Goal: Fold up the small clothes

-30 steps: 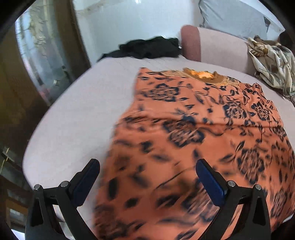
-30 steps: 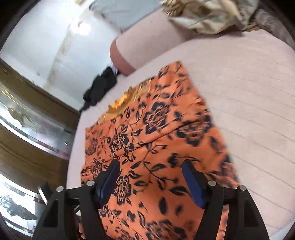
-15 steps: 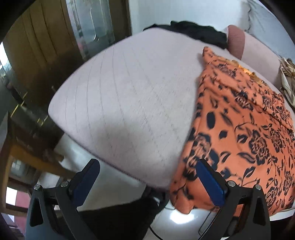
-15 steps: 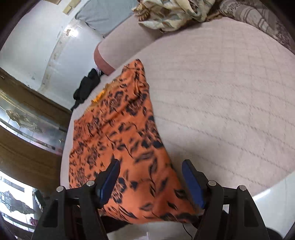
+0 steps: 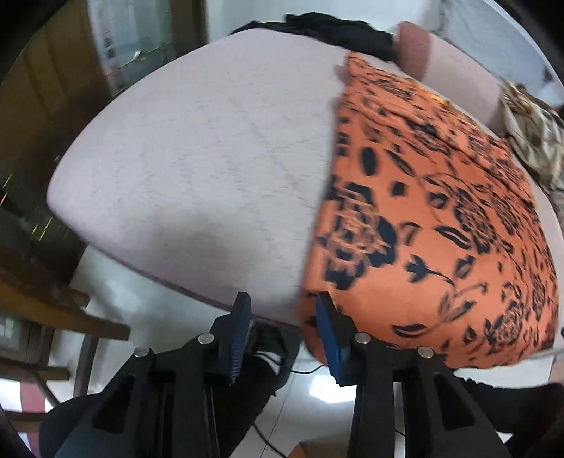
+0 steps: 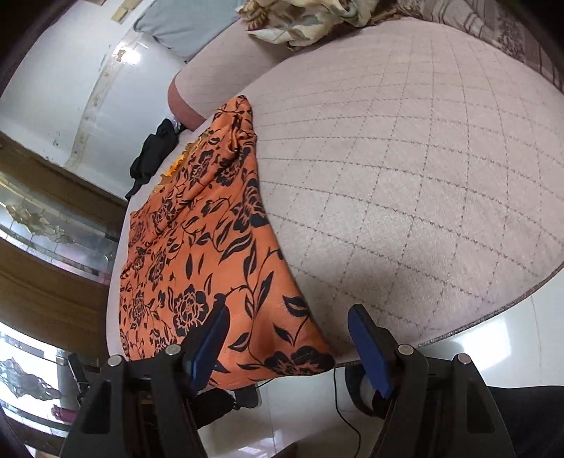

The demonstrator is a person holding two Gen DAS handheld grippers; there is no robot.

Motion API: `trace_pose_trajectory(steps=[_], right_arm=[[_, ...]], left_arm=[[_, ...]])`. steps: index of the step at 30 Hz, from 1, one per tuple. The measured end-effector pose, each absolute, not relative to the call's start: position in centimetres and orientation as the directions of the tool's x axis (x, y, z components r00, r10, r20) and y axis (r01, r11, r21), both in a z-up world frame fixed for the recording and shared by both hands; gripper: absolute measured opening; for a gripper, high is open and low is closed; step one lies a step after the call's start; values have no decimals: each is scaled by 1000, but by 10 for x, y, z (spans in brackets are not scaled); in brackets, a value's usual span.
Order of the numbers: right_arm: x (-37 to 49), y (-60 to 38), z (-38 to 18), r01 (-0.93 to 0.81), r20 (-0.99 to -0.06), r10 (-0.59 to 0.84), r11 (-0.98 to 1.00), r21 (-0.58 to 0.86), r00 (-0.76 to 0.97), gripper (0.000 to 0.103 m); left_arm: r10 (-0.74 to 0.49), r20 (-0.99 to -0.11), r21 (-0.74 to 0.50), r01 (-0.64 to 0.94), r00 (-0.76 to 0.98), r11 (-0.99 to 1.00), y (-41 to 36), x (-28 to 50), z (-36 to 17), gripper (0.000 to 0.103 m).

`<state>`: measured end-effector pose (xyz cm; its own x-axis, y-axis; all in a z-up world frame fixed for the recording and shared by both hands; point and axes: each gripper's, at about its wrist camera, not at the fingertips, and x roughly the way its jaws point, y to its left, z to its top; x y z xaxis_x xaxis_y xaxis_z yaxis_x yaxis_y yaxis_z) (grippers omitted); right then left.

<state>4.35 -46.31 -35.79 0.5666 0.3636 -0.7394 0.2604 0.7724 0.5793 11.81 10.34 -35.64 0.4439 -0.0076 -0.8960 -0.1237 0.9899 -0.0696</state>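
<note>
Both wrist views low at mattress (image 5: 197,148) edge; left blurry, maybe nearer.

Bed (image 6: 405,183), pale quilted cover with diamond stitching. Orange floral garment (image 6: 211,253) spread flat, near hem draping over the bed's edge. Black clothing (image 5: 338,30) heaped at far corner. Crumpled beige patterned cloth (image 6: 303,17) near the bolster (image 6: 225,77).

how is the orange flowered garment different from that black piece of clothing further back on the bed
The orange garment is spread fairly flat, while the black clothing lies bunched in a heap. The orange garment carries a dark floral print; the black clothing looks plain. The orange garment reaches the near edge and hangs over it by the right gripper; the black clothing sits at the far edge near the wall. Both rest on the same pale quilted bed.
</note>
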Motion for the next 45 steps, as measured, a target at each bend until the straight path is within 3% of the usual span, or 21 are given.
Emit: trace_pose_trajectory(steps=[3,10,11,13,17,21,23,25,26,29,31,32,34,38,41,43,45], right_arm=[[43,-461,-353,258,-736,364,772,581,571,73],[48,-453,-360,277,-746,363,766,581,559,73],[50,-451,-362,281,-753,361,769,574,551,73],[51,-448,-367,291,-765,352,775,562,539,73],[51,-449,-377,314,-775,348,767,559,528,73],[52,-451,-381,332,-773,338,758,562,537,73],[56,-447,-380,329,-781,316,774,541,539,73],[58,-440,-377,316,-787,293,797,515,543,73],[59,-434,-376,296,-793,287,816,496,538,69],[64,-411,-374,213,-812,296,868,449,503,43],[65,-397,-373,186,-838,225,915,357,497,25],[65,-391,-373,174,-845,202,930,324,495,15],[65,-388,-371,150,-837,215,932,329,502,12],[67,-394,-374,159,-833,250,916,369,493,15],[73,-399,-375,195,-838,287,890,413,464,19],[75,-398,-376,192,-837,300,886,423,457,25],[75,-393,-375,171,-841,290,899,402,457,33]], left_arm=[[-36,-899,-96,-116,437,989,101,119,-360,75],[-124,-897,-181,-97,425,979,99,116,-372,74],[-151,-890,-202,-76,431,976,98,115,-372,71],[-196,-880,-244,-56,432,968,97,116,-372,28],[-230,-869,-283,-59,438,957,98,116,-375,15],[-250,-863,-306,-61,439,950,100,121,-370,14],[-277,-860,-334,-63,429,940,100,123,-370,26],[-336,-840,-392,-46,426,919,98,126,-370,55],[-340,-838,-392,-38,427,919,95,126,-370,56],[-272,-859,-310,-18,435,951,82,126,-370,50],[-199,-876,-238,-34,439,971,79,126,-371,26],[-202,-875,-245,-43,439,968,81,127,-371,24],[-232,-867,-290,-67,442,955,92,123,-371,12],[-253,-866,-317,-81,432,945,99,123,-370,12],[-258,-877,-320,-90,406,943,95,131,-373,25],[-260,-882,-314,-80,394,946,90,131,-372,48],[-186,-913,-235,-94,364,968,83,131,-374,67]])
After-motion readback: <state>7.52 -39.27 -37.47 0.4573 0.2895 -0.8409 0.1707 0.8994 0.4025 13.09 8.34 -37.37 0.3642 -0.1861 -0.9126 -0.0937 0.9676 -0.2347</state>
